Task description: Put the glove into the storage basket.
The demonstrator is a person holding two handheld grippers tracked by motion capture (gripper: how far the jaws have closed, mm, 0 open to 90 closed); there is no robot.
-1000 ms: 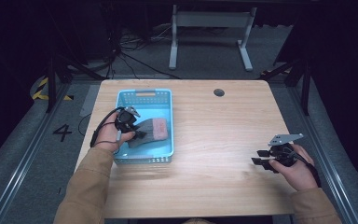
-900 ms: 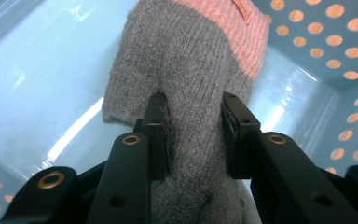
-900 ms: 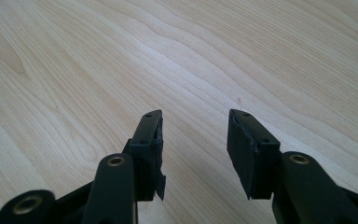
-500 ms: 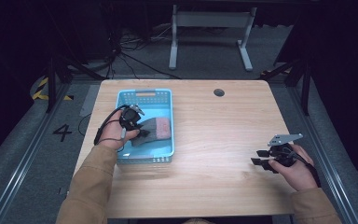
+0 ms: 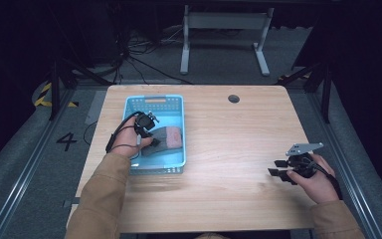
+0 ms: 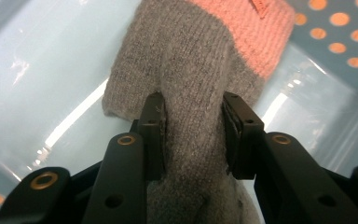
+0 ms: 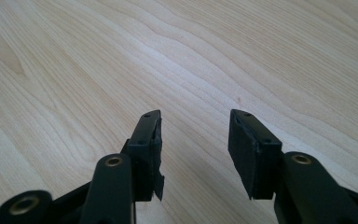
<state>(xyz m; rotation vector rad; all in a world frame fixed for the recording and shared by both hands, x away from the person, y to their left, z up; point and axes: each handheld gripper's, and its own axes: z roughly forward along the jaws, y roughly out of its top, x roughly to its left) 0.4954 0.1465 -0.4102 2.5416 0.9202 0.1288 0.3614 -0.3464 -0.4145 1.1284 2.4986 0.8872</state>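
Note:
A grey knitted sock with a pink cuff lies in the light blue plastic basket at the table's left. My left gripper reaches into the basket. Its pads press on a bunched fold of the sock, though the jaws have just been opening a little with the sock still between them. My right gripper rests low over the bare wood near the table's right front, held in a hand. Its jaws stand open with nothing between the fingertips.
The wooden table has a round cable hole at the back. Dark floor, cables and a metal stand leg lie beyond the far edge. Rails run along both sides of the table.
My left gripper has edged slightly to the right inside the basket with the sock. The right gripper has stayed where it was.

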